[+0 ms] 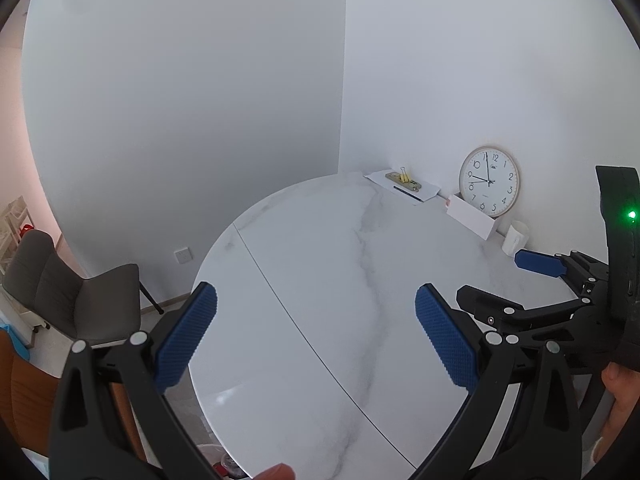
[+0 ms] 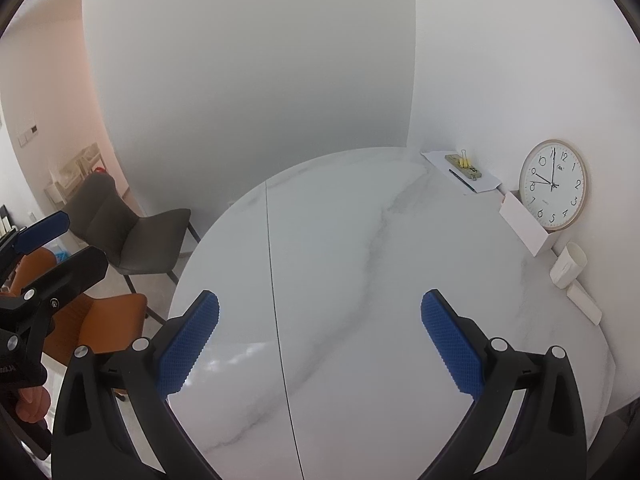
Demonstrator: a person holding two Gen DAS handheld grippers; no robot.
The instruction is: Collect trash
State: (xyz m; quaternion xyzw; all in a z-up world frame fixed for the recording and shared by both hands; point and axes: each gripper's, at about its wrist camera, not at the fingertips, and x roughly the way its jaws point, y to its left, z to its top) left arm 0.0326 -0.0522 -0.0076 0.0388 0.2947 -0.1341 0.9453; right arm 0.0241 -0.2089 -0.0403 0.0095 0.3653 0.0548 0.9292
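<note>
Both tongs hang above a round white marbled worktop [image 1: 304, 280], side by side. Left tongs [image 1: 316, 336]: spread wide, nothing between the blue pads. Right tongs [image 2: 320, 344]: likewise wide, nothing held.

Far edge, against the wall: wall clock [image 1: 489, 181] leaning upright, white card [image 1: 470, 216] propped at its foot, white cup [image 1: 516, 237] just beside the card. A sheet of paper [image 1: 424, 190] lies in the corner with a pen and yellow binder clips on it.

Right wrist view only: a second white cylinder [image 2: 585, 304] lying on its side near the cup; orange chair [image 2: 100, 316] in full, next to the grey chair [image 2: 136, 236].

Left wrist view only: wall socket [image 1: 183, 256]; below the near rim of the worktop, clear plastic with something red, blurred, possibly the trash; cannot tell.
</note>
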